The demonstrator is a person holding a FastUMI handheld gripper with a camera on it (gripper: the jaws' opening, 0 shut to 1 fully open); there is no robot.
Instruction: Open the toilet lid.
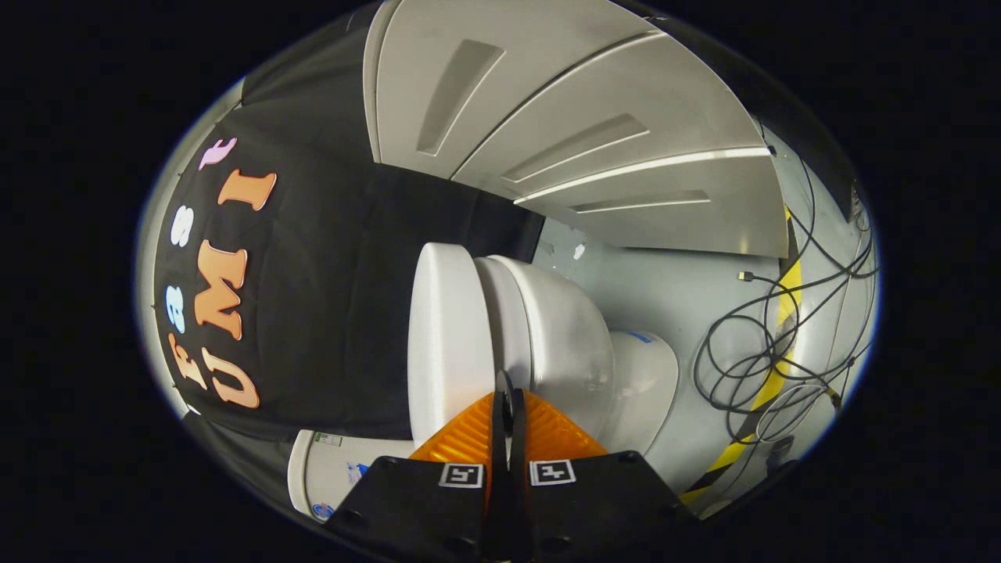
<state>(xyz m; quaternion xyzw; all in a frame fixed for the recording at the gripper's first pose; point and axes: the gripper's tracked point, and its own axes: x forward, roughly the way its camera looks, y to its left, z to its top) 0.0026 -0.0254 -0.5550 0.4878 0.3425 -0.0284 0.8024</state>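
My claw [504, 391] was pinched narrow at the seam between the lid [446, 336] and the bowl [563, 336]; lifting remained.

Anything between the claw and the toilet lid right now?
Nothing visible. The claw has its fingers nearly together, tips right at the seam between the white plastic toilet lid and the white ceramic bowl.
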